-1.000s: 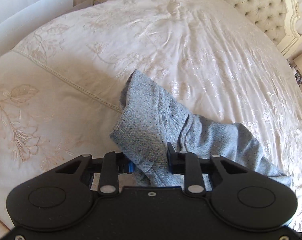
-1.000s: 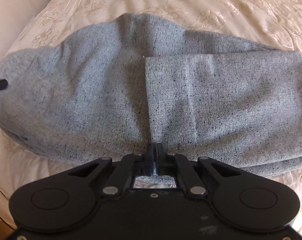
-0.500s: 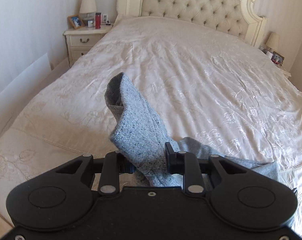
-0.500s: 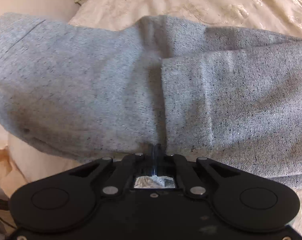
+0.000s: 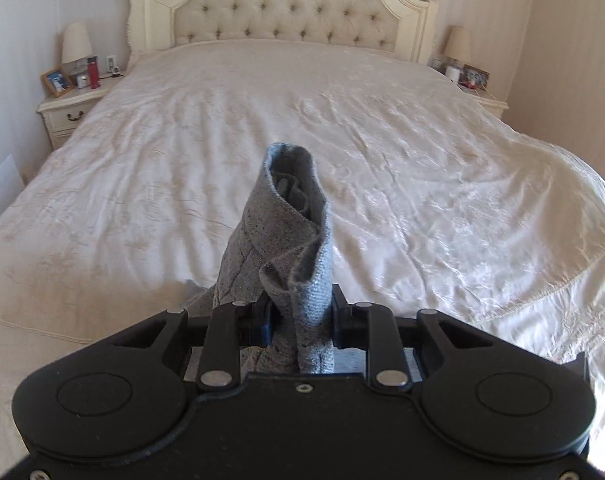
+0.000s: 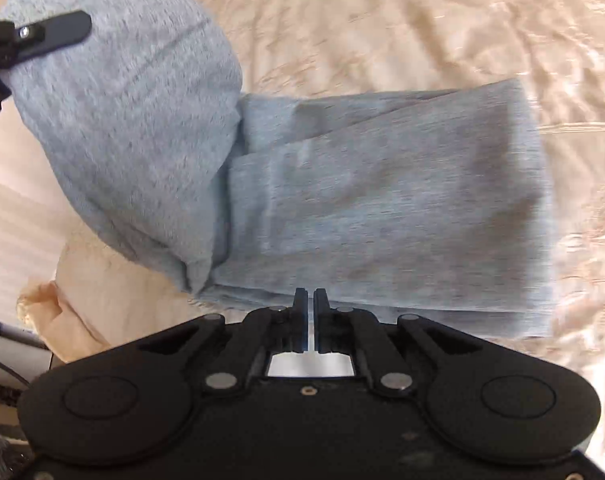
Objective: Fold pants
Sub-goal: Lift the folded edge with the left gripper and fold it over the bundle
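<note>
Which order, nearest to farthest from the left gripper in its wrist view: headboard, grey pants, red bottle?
1. grey pants, clamped in the left gripper.
2. red bottle, far left on the nightstand.
3. headboard, behind the bed's far end.

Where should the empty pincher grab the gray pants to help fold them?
Probably the near edge of the flat folded part of the pants, right ahead of the right gripper, coming in low and straight forward. That edge lies flat on the bed with its layers stacked. The left gripper already holds the lifted end.
</note>
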Available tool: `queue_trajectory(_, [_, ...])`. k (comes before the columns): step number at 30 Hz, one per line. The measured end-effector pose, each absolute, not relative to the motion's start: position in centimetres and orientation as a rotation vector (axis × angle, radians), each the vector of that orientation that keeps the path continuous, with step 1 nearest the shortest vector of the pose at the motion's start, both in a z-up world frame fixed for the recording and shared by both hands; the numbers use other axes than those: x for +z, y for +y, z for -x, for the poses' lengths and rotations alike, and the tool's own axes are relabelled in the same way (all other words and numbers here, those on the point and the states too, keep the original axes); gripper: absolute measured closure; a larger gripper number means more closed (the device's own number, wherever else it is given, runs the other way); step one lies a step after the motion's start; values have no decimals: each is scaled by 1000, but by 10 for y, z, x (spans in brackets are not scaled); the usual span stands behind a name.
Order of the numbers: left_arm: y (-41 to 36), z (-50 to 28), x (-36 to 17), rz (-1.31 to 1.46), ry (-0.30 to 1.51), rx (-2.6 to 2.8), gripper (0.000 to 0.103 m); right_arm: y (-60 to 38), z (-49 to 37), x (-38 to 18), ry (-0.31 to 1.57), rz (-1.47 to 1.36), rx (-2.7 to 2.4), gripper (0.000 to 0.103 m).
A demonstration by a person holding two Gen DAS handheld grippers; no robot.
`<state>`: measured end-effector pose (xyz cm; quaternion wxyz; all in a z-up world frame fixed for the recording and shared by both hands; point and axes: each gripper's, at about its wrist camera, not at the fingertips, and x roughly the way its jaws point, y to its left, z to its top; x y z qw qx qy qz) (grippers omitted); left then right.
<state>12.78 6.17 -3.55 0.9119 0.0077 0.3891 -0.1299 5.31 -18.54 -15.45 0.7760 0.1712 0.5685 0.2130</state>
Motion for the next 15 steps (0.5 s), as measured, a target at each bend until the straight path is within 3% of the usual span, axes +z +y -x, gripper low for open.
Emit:
queue_trajectory(7, [-21,-134,-106,-8,1050,-389,68,-270,-56,-162,1251,-341,255,93])
queue_trajectory(12, [2,-128,-98,29,1055,-371,68,-287,-62,-155,1207,-304,191,87])
queue_trajectory(14, [22,-132,-99,36,1057,-326,68,-286,-67,-148,1167,-301,177,82])
queue_trajectory(15, [29,-140,-106,35,1071,-290,68,-284,-70,-144,1141,-301,179,74])
